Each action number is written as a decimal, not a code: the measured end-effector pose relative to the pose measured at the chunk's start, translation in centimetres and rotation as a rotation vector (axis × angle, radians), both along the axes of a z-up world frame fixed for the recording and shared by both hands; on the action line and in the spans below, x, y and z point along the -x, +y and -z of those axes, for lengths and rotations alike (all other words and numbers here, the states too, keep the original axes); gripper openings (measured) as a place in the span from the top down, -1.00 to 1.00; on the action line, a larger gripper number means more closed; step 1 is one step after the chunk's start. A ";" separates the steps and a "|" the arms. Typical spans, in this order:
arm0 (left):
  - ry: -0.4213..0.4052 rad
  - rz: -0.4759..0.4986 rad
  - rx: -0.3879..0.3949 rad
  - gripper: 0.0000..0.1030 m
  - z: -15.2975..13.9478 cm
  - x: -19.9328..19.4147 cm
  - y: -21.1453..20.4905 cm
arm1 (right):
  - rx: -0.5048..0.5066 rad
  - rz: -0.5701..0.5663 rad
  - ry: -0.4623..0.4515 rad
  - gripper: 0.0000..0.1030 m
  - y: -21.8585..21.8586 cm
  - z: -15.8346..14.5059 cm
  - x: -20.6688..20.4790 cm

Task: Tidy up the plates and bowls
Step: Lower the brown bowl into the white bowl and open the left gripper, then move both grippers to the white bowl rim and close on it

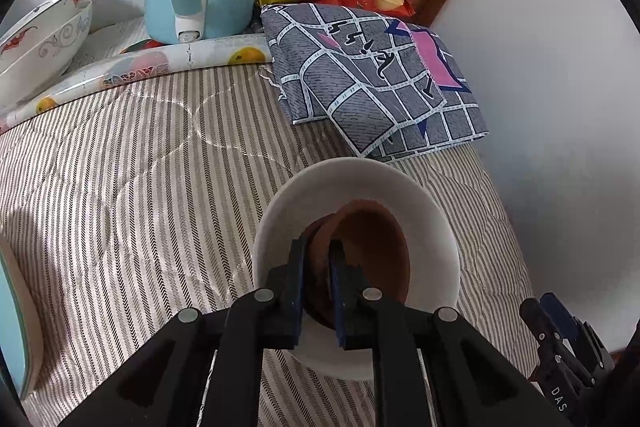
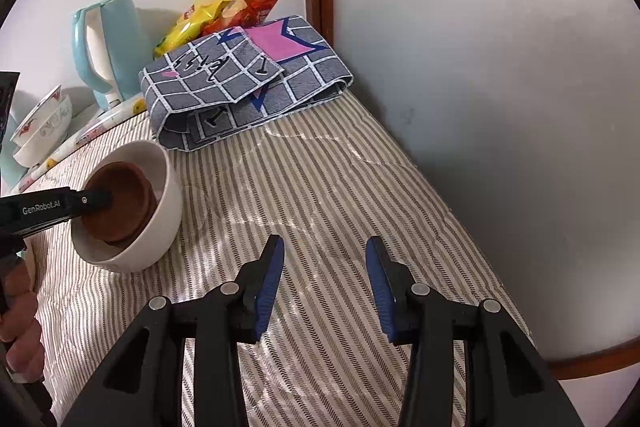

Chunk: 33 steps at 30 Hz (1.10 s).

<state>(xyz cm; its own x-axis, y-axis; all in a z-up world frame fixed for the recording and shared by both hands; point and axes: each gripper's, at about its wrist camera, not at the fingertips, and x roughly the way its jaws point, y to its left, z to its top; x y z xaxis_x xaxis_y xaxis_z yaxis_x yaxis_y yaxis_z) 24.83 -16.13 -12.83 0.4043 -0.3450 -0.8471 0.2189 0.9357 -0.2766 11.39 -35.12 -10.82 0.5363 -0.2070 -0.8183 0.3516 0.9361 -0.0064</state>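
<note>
Inside the white bowl [image 1: 356, 187] on the striped cloth [image 1: 140, 187] sat the brown bowl [image 1: 372, 247], and the left gripper [image 1: 318, 247] was clenched on its near rim. Right of the white bowl, the right gripper [image 2: 325, 251] hovered over the cloth, fingers spread, gripping nothing. Beyond the white bowl lay a folded checked cloth [image 1: 360, 75].

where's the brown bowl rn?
The brown bowl sits tilted inside the white bowl, low centre in the left wrist view, its rim pinched by the left tool; the folded checked cloth lies just beyond.
</note>
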 end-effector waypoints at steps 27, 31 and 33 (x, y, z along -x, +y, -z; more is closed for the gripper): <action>-0.073 -0.016 -0.056 0.00 -3.4 2.3 2.8 | -0.037 -0.088 -0.049 0.02 2.9 -2.3 -0.6; -0.067 -0.046 -0.070 -0.08 -3.2 2.1 3.9 | -0.081 -0.105 -0.052 0.02 3.2 -2.5 -1.6; -0.065 -0.054 -0.078 -0.08 -3.1 2.1 4.2 | -0.113 -0.127 -0.058 0.02 3.5 -2.6 -2.3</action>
